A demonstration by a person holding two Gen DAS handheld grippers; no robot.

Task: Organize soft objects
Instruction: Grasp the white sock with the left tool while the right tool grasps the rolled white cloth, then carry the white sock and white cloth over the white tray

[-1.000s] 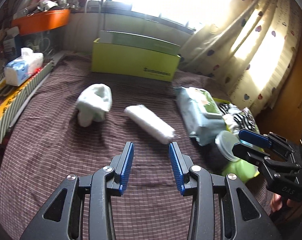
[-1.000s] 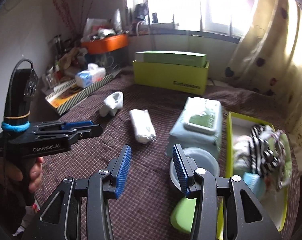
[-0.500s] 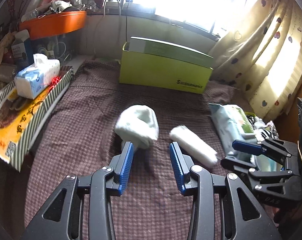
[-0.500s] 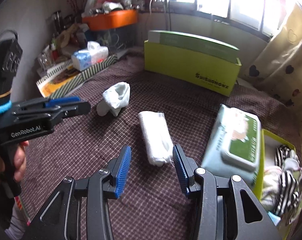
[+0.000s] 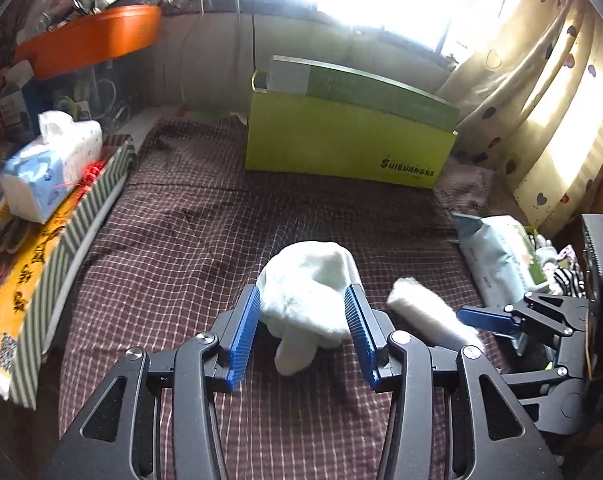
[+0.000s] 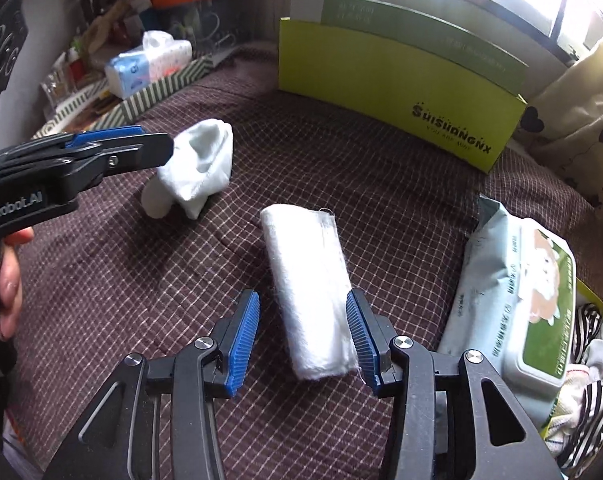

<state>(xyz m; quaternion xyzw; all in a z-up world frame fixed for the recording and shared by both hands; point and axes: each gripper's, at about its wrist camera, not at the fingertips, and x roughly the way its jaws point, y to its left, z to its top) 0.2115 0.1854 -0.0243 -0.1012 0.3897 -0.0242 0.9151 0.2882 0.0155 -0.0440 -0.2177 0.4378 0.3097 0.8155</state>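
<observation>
Two white soft things are lying on the checked cloth point(image 6: 381, 184) that covers the surface in front of the green box point(image 5: 341, 148). We are bringing the left tongs point(image 5: 301, 332) down around the crumpled sock point(image 5: 309, 296); its jaws are opening, standing wide on either side of the bundle, and the blue pads point(image 5: 243, 332) are flanking it without pressing on it, so nothing is held yet. We are bringing the right tongs point(image 6: 301, 336) over the near end of the rolled towel point(image 6: 309, 284), which is lying lengthwise just beside the sock and near the pack of wet wipes point(image 6: 513, 292). Its jaws are opening slightly; the roll is sitting between the pads, the right pad looking close to its edge, though we cannot tell if it is touching. No grip is visible.

Handling, as we are judging it: both pieces are looking light, limp and compressible, neither fragile nor slippery, and the ribbed pads should be biting well into the fabric.

- Sock: we are favouring the thick middle of the bundle, where several layers are overlapping; a pinch on the loose toe end hanging towards the camera would likely be unfolding it.
- Towel: we are favouring a hold across the width, catching all the turns of the roll; a shallow pinch on the outer layer alone risks unrolling it when lifted.

A bin at the right, only partly visible, is already holding striped cloth point(image 6: 589, 412).
</observation>
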